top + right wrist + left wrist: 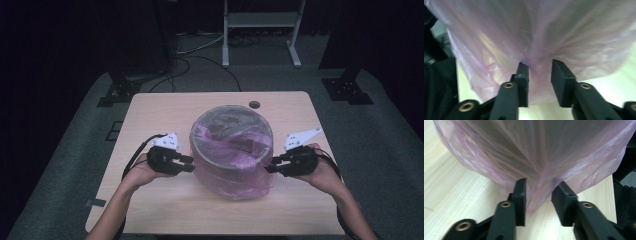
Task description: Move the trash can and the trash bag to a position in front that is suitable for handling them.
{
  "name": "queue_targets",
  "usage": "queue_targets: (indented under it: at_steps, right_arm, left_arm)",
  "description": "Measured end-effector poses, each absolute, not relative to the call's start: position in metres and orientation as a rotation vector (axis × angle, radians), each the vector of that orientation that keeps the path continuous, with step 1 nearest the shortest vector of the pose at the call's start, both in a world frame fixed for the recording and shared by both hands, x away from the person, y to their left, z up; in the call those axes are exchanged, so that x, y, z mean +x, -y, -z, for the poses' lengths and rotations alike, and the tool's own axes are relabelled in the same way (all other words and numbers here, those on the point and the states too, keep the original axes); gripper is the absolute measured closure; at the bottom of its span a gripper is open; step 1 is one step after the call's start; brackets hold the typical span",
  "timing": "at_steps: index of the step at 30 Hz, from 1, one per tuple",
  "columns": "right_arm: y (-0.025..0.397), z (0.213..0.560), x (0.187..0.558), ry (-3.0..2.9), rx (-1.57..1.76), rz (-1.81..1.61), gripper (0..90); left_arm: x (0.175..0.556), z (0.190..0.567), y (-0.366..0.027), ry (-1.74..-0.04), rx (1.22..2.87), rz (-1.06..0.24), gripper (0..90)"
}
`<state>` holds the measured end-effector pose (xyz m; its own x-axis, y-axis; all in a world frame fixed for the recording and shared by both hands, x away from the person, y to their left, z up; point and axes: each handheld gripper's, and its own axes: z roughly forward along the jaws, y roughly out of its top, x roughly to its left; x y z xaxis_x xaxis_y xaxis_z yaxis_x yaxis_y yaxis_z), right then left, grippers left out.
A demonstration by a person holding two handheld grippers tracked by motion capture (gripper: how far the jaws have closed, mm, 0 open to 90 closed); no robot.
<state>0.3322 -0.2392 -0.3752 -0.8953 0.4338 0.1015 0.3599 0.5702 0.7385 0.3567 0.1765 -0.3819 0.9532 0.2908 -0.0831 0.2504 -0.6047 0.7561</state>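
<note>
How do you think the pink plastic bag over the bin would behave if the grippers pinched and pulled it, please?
The pink bag looks thin and see-through with loose folds, so it would probably bunch and stretch, not hold shape. Its glossy film may slip between the left gripper fingers. It seems very light, though pulling could drag or tip the bin.

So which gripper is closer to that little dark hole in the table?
The right gripper: the hole lies beyond the bin, toward its side. The left gripper sits farther off.
</note>
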Motion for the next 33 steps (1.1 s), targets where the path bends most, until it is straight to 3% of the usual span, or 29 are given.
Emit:
queue_targets:
  at_steps: [7, 19, 24, 30, 33]
  right_arm:
    - [0.252, 0.357, 0.334, -2.596, 0.729, -1.255, 57.3]
    - [0.272, 0.359, 0.340, -2.572, 0.795, -1.325, 48.6]
    - [0.280, 0.355, 0.342, -2.572, 0.811, -1.344, 48.1]
    - [0.277, 0.365, 0.340, -2.686, 0.809, -1.241, 54.3]
    - [0.277, 0.367, 0.339, -2.676, 0.805, -1.246, 51.7]
  left_arm:
    - [0.359, 0.373, -0.182, -0.386, 2.235, -0.110, 49.9]
    - [0.362, 0.369, -0.191, -0.399, 2.209, -0.119, 42.2]
    - [0.363, 0.365, -0.191, -0.413, 2.196, -0.141, 37.9]
    - [0.364, 0.362, -0.188, -0.404, 2.161, -0.139, 35.8]
    - [0.362, 0.363, -0.182, -0.382, 2.166, -0.131, 35.7]
